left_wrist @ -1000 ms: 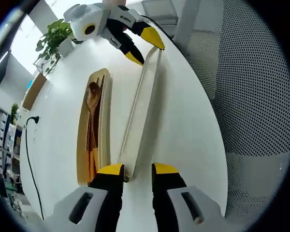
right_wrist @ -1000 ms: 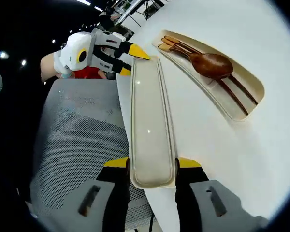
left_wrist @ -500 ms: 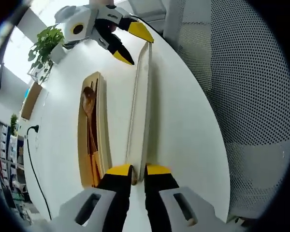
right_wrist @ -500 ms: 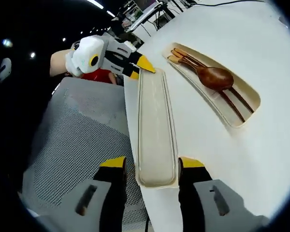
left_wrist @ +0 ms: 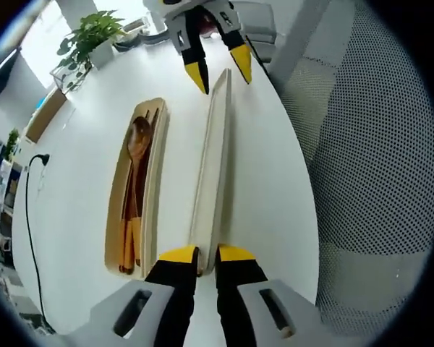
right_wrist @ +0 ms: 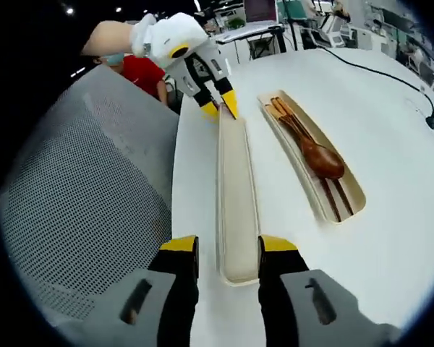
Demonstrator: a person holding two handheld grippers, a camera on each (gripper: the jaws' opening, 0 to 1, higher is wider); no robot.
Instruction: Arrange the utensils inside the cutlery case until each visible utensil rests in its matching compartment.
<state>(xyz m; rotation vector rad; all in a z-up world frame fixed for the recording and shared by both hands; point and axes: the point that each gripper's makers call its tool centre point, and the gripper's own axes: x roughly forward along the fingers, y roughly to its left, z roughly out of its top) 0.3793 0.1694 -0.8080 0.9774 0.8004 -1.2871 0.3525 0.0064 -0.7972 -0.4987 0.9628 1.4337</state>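
Note:
A long cream lid [left_wrist: 211, 166] lies lengthwise on the white table [left_wrist: 79, 166], and my left gripper [left_wrist: 199, 253] is shut on its near end. To its left sits the cream case base [left_wrist: 153, 181], holding a wooden spoon [left_wrist: 137, 141] and chopsticks. My right gripper [left_wrist: 220, 71] stands open astride the lid's far end. In the right gripper view, my right gripper [right_wrist: 228, 249] straddles the lid [right_wrist: 236, 181]. My left gripper [right_wrist: 220, 107] pinches the lid's other end. The case base [right_wrist: 351, 195] with the spoon [right_wrist: 324, 160] lies to the right.
A grey mesh chair [left_wrist: 369, 144] stands close against the table's edge [right_wrist: 79, 181]. A potted plant [left_wrist: 87, 40] sits at the table's far side. A black cable [left_wrist: 29, 202] runs over the table. A person in red [right_wrist: 141, 72] is behind the left gripper.
My left gripper's jaws have closed onto the lid's end. The right gripper stays open around the other end. Both views have swung round.

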